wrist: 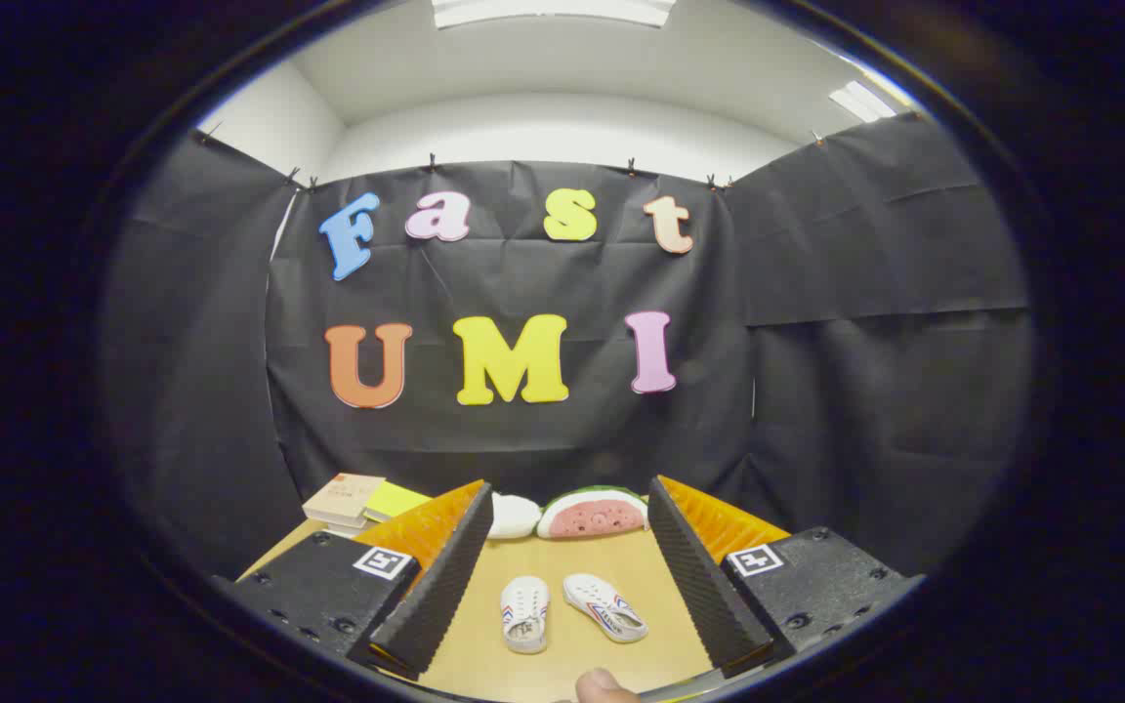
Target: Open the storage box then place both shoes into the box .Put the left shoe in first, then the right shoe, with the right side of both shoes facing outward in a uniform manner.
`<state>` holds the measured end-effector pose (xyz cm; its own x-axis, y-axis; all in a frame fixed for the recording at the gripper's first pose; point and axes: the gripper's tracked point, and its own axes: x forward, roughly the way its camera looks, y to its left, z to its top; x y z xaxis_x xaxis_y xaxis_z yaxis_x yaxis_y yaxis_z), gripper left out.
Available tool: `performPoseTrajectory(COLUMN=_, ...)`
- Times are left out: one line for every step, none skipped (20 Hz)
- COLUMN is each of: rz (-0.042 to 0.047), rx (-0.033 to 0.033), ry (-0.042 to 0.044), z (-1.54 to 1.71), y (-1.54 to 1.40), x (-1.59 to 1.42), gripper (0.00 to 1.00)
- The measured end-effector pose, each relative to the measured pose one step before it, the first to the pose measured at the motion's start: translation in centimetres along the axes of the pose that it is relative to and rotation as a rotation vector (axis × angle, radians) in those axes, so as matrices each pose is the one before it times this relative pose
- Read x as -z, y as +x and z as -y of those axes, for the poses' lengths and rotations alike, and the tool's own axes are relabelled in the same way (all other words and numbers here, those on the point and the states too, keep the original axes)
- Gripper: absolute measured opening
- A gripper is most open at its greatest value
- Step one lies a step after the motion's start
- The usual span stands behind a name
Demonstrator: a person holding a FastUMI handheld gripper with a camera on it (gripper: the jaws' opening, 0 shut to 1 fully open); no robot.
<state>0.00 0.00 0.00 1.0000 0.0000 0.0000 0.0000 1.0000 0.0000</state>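
Note:
Two small white shoes lie on the tan table (562,561) between my fingers, toes pointing away. The left one (525,613) lies straight; the right one (605,607) is angled and shows red and blue stripes on its side. My gripper (562,517) is open, raised above the table, fingers spread wide with nothing between them. A fingertip of a person (602,686) shows at the near table edge.
A watermelon-slice toy (592,513) and a white rounded object (512,516) lie at the far edge of the table beyond the shoes. A stack of books (344,500) with a yellow pad (395,500) sits at the far left corner.

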Motion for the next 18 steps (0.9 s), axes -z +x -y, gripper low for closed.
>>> performPoseTrajectory(rz=-0.01821, rx=0.01307, ry=-0.01352, z=-0.15, y=-0.013, x=0.66, gripper=1.0)
performPoseTrajectory(rz=-0.01607, rx=0.0029, ry=-0.0122, z=0.034, y=0.0, x=0.712, gripper=1.0)
performPoseTrajectory(rz=-0.01513, rx=0.00985, ry=-0.00839, z=-0.257, y=-0.045, x=0.29, gripper=1.0)
performPoseTrajectory(rz=0.00151, rx=-0.00915, ry=0.00801, z=-0.208, y=-0.204, x=0.066, gripper=1.0)
performPoseTrajectory(rz=0.01711, rx=-0.00853, ry=0.01853, z=-0.36, y=-0.143, x=-0.355, gripper=1.0)
performPoseTrajectory(rz=0.02922, rx=-0.01869, ry=0.03338, z=-0.325, y=-0.181, x=-0.801, gripper=1.0)
performPoseTrajectory(rz=0.02982, rx=-0.00464, ry=0.03288, z=-0.085, y=-0.233, x=-0.699, gripper=1.0)
performPoseTrajectory(rz=0.02393, rx=0.00473, ry=0.02097, z=0.372, y=-0.179, x=-0.33, gripper=1.0)
performPoseTrajectory(rz=0.01439, rx=0.00677, ry=0.00464, z=0.11, y=-0.179, x=-0.103, gripper=1.0)
performPoseTrajectory(rz=0.00578, rx=0.0077, ry=-0.01003, z=-0.084, y=-0.187, x=0.235, gripper=1.0)
performPoseTrajectory(rz=-0.00448, rx=0.0079, ry=-0.0171, z=-0.124, y=-0.017, x=0.35, gripper=1.0)
performPoseTrajectory(rz=-0.01141, rx=0.0097, ry=-0.0168, z=-0.055, y=-0.018, x=0.298, gripper=1.0)
performPoseTrajectory(rz=-0.01126, rx=0.00706, ry=-0.01095, z=-0.168, y=0.061, x=0.236, gripper=1.0)
performPoseTrajectory(rz=-0.00931, rx=0.00492, ry=-0.00519, z=-0.26, y=0.036, x=0.165, gripper=1.0)
performPoseTrajectory(rz=-0.00731, rx=0.00258, ry=-0.00184, z=-0.323, y=-0.014, x=0.244, gripper=1.0)
performPoseTrajectory(rz=-0.00661, rx=0.00098, ry=-0.00013, z=-0.315, y=0.022, x=0.337, gripper=1.0)
performPoseTrajectory(rz=-0.00821, rx=-0.00057, ry=0.00185, z=-0.308, y=0.081, x=0.426, gripper=1.0)
performPoseTrajectory(rz=-0.00805, rx=-0.00154, ry=0.00468, z=-0.331, y=0.078, x=0.457, gripper=1.0)
